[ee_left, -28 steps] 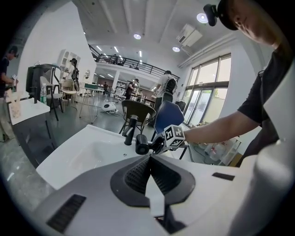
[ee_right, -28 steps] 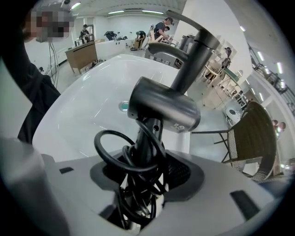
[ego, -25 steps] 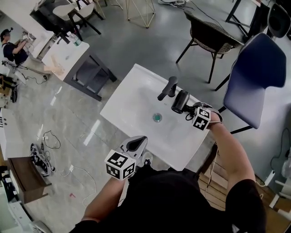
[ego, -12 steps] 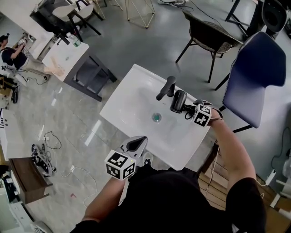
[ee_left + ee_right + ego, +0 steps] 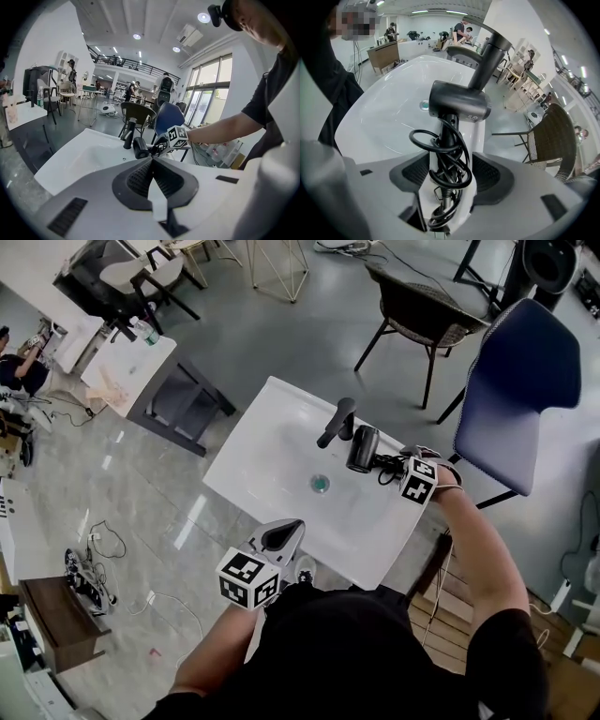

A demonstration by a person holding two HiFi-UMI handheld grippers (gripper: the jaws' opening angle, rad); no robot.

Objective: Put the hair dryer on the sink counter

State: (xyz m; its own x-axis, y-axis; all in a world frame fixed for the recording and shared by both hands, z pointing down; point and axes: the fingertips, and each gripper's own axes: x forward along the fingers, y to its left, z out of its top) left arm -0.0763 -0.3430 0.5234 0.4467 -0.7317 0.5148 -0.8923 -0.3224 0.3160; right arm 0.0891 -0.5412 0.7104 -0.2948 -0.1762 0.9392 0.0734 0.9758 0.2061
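The black hair dryer [image 5: 363, 448] lies on the white sink counter [image 5: 375, 521] right of the black faucet [image 5: 337, 421], its barrel toward the basin. Its handle and coiled cord [image 5: 449, 154] run back between the jaws of my right gripper [image 5: 389, 465]. Those jaws have just been opening, and bare white counter shows on both sides of the handle, so the pads [image 5: 487, 173] stand off it. My left gripper [image 5: 286, 529] hovers shut and empty at the counter's near edge. In the left gripper view, the dryer [image 5: 139, 146] lies well ahead of it.
The basin has a green drain [image 5: 321, 484]. A blue chair [image 5: 511, 399] stands close at the right and a wicker chair [image 5: 422, 306] behind the sink. A white table [image 5: 127, 362] and cables lie on the floor to the left.
The whole picture has slid slightly up and left. The right gripper and the dryer keep their place beside the faucet. The left gripper has stayed where it was.
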